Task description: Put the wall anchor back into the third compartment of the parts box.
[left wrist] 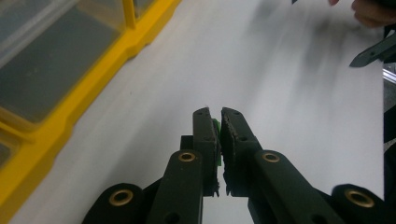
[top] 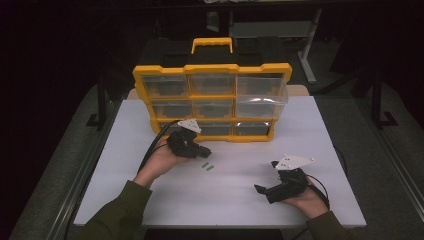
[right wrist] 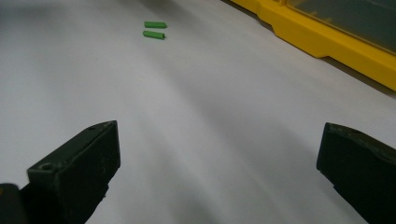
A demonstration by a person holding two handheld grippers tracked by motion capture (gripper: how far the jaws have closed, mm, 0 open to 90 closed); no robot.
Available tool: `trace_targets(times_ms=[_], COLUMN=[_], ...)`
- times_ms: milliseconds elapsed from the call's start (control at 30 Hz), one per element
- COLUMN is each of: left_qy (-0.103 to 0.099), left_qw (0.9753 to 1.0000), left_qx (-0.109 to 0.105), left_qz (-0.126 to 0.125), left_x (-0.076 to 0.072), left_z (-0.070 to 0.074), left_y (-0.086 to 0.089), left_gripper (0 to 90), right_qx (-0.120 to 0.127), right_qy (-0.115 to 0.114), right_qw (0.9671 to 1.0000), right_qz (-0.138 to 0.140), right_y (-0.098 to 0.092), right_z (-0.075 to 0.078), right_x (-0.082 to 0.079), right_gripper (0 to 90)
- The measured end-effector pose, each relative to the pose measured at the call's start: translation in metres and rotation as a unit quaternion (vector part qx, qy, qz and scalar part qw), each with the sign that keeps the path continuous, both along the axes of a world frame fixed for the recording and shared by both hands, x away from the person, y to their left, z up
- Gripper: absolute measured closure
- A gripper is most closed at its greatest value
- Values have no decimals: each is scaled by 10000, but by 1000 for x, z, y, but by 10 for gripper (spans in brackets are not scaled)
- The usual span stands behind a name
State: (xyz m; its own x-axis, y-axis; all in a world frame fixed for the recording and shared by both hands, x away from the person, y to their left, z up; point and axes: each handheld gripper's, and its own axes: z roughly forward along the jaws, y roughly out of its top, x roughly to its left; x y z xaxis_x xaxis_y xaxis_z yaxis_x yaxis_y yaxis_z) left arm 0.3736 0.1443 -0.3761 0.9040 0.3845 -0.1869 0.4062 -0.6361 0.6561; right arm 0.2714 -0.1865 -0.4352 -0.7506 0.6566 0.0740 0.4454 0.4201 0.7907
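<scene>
Two small green pieces point(top: 207, 166) lie side by side on the white table point(top: 230, 200); the right gripper view has them point(right wrist: 154, 29) far ahead. My left gripper point(top: 206, 151) hovers just above and left of them, in front of the yellow organizer point(top: 212, 100). Its jaws point(left wrist: 220, 116) are nearly closed, and a third small green piece point(left wrist: 216, 128) is pinched between them. My right gripper point(top: 258, 189) rests low near the front right of the table, pointing left. It stands wide open point(right wrist: 217, 140) with nothing between its fingers.
The organizer has clear drawers; one on the right point(top: 261, 95) is pulled out forward. Its yellow base point(right wrist: 327, 42) runs along the table behind the pieces. Table edges drop off to dark floor on both sides.
</scene>
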Motion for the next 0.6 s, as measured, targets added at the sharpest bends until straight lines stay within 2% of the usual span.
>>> trace_targets(times_ms=[133,267,367,600], left_qy=[20,62,-6,-54], left_qw=[9999,9998,9998,9992], left_qx=[-151,-184,-177,-344], left_qz=[10,-22,-117,-201], left_x=[1,2,3,5], left_z=[11,23,34,59], left_y=[-1,-2,-3,-4], left_gripper=[854,854,854,854], right_qx=[0,0,-8,0], right_qy=[8,-2,5,21], right_qw=[10000,10000,10000,10000], right_qz=[16,16,1,7], right_y=[0,0,0,0], right_z=[0,0,0,0], right_x=[0,1,0,-1], right_gripper=[0,0,0,0])
